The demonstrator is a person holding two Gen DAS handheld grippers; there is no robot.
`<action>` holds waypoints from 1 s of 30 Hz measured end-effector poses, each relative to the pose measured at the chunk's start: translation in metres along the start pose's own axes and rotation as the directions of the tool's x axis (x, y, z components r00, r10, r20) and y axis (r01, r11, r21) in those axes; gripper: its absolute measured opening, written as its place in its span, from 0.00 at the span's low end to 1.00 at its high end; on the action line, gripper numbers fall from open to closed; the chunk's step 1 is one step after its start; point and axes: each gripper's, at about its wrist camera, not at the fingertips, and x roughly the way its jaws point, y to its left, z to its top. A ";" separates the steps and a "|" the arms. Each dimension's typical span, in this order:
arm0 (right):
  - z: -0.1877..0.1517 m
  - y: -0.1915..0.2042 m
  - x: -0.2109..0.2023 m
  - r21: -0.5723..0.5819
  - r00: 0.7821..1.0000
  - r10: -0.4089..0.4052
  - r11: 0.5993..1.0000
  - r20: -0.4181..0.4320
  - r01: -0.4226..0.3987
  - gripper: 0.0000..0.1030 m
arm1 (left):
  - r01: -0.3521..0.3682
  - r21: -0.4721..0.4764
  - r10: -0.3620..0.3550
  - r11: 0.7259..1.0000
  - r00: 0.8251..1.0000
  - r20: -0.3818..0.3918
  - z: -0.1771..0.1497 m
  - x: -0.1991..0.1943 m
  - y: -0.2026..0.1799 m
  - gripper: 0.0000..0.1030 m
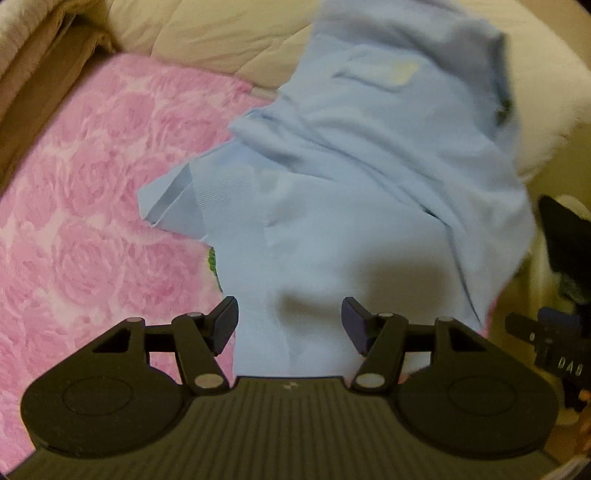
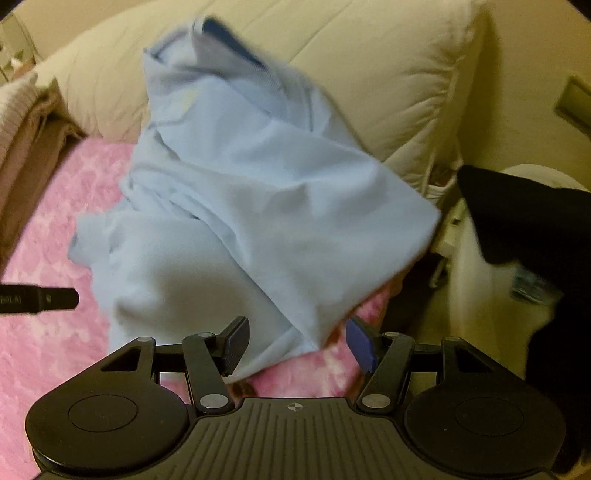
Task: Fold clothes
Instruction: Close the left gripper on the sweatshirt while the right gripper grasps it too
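Observation:
A light blue shirt (image 1: 369, 184) lies rumpled on a pink rose-patterned blanket (image 1: 92, 184), its upper part resting against a cream duvet (image 1: 221, 33). It has a chest pocket with a pale yellow mark (image 1: 402, 72) and a dark collar (image 2: 236, 37). My left gripper (image 1: 290, 325) stands open just over the shirt's near hem, its pads clear of the cloth. My right gripper (image 2: 299, 343) is open too, and the near corner of the shirt (image 2: 258, 221) lies between its fingers without being pinched. Both views are blurred.
A bit of green fabric (image 1: 212, 266) peeks out from under the shirt's left edge. Brown folded bedding (image 2: 22, 147) lines the far left. Dark fabric (image 2: 517, 229) hangs beyond the blanket's right edge. The other gripper shows at the frame sides (image 1: 554, 343) (image 2: 37, 297).

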 end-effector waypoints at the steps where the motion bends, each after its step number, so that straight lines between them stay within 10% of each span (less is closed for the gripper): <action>1: 0.002 0.002 0.009 -0.011 1.000 -0.003 1.000 -0.007 0.003 0.60 | 0.000 -0.015 0.000 1.000 1.000 -0.005 0.004 0.008 0.006 0.57; 16: 0.043 0.001 0.072 -0.036 0.999 -0.031 0.999 0.005 0.032 0.60 | 0.080 -0.072 -0.077 0.994 0.996 0.044 0.082 0.063 0.037 0.57; 30: 0.035 0.009 0.086 -0.127 0.998 -0.056 0.990 0.038 0.060 0.60 | 0.194 -0.370 -0.204 0.909 0.979 0.012 0.106 0.124 0.048 0.52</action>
